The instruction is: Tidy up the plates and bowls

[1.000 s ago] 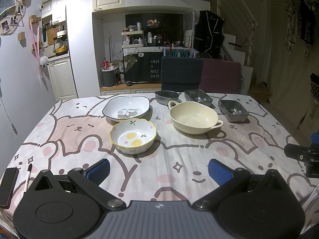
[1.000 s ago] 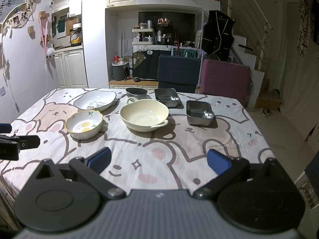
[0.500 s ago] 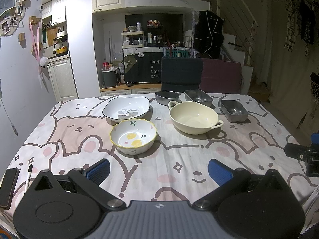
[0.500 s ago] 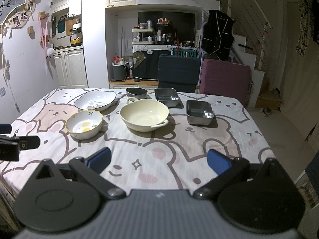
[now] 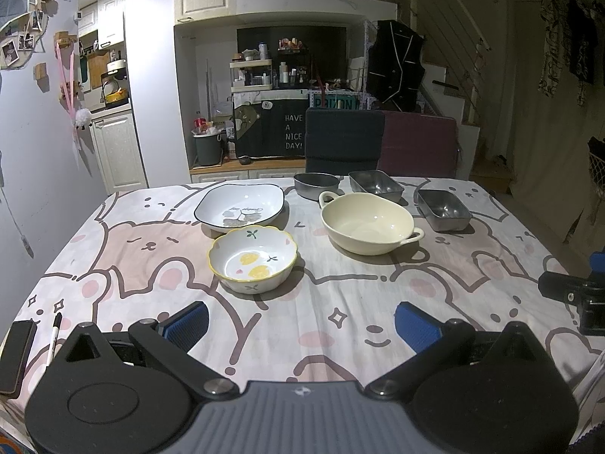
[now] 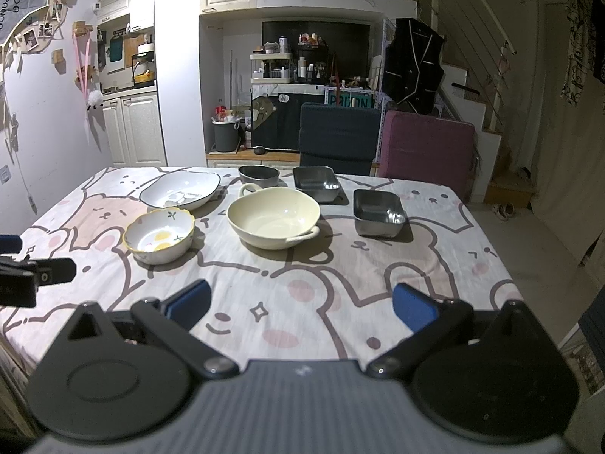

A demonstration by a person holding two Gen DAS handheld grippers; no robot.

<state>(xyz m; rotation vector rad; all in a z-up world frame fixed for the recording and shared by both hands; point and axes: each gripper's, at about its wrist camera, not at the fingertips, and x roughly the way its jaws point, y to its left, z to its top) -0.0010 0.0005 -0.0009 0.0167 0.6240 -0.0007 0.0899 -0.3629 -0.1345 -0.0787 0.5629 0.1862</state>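
On the bear-print tablecloth stand a white plate with a dark rim (image 5: 242, 206) (image 6: 180, 192), a yellow-rimmed lemon bowl (image 5: 252, 258) (image 6: 159, 235), a cream two-handled bowl (image 5: 368, 222) (image 6: 274, 215), a round metal bowl (image 5: 316, 185) (image 6: 259, 174) and two rectangular metal trays (image 5: 376, 184) (image 5: 443, 210) (image 6: 317, 182) (image 6: 379, 212). My left gripper (image 5: 300, 325) hovers open over the near edge, short of the lemon bowl. My right gripper (image 6: 300, 304) is open too, near the table's front, empty.
A phone (image 5: 15, 352) and a marker (image 5: 55, 335) lie at the near left corner. A dark chair (image 5: 344, 140) and a purple chair (image 5: 418, 145) stand behind the table. Kitchen cabinets are at the back left, stairs at the right.
The right wrist view has shifted slightly nearer to the table; the left gripper and all the dishes stay where they were.
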